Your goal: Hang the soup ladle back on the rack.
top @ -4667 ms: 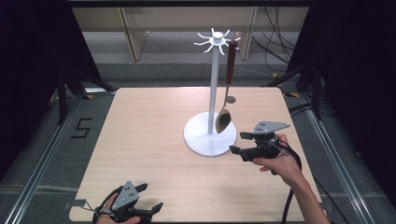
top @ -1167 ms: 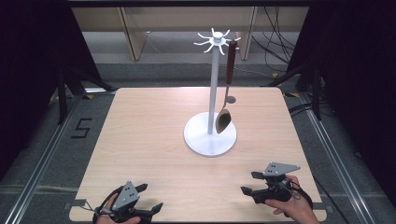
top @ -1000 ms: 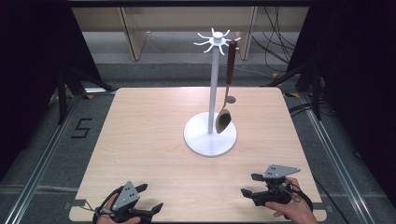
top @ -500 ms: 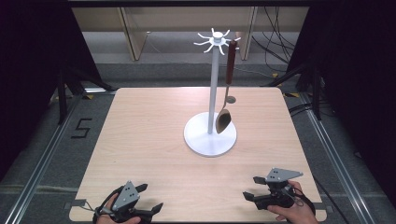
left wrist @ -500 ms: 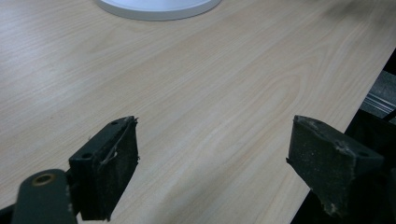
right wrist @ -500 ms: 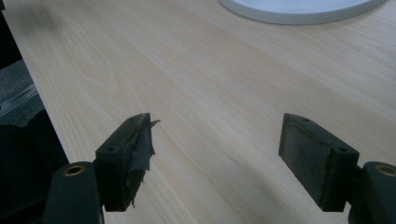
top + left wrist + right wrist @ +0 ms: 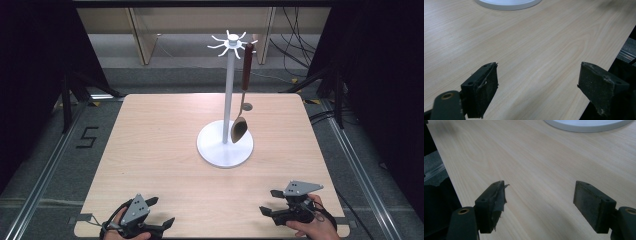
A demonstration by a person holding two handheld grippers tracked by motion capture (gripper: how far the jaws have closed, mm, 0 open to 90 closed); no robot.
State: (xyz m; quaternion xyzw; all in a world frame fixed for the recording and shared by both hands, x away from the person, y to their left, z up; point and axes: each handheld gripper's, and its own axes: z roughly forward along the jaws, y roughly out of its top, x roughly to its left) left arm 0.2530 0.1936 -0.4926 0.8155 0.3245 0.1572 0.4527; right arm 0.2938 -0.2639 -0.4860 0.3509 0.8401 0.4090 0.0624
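Note:
A white hook stand (image 7: 229, 90) rises from its round base (image 7: 215, 150) in the middle of the wooden table (image 7: 160, 140). A wooden spoon (image 7: 239, 130) with a dark red handle hangs from one hook, bowl down, just above the base. My left gripper (image 7: 160, 211) rests at the table's near left edge, open and holding nothing; its own view shows the jaws (image 7: 539, 87) wide apart over bare wood. At the near right edge lies my right gripper (image 7: 268, 202), also open and empty (image 7: 540, 200). The base's rim shows far off in both gripper views (image 7: 506, 2) (image 7: 586, 125).
Dark curtains flank the table on both sides. Metal rails (image 7: 45, 170) run along the floor left and right. Cables (image 7: 295, 45) and wooden furniture legs (image 7: 140, 35) lie beyond the far edge.
My right gripper has drawn back from beside the stand to the near right edge, then shifted slightly rightward. The left gripper, stand and spoon have stayed put.

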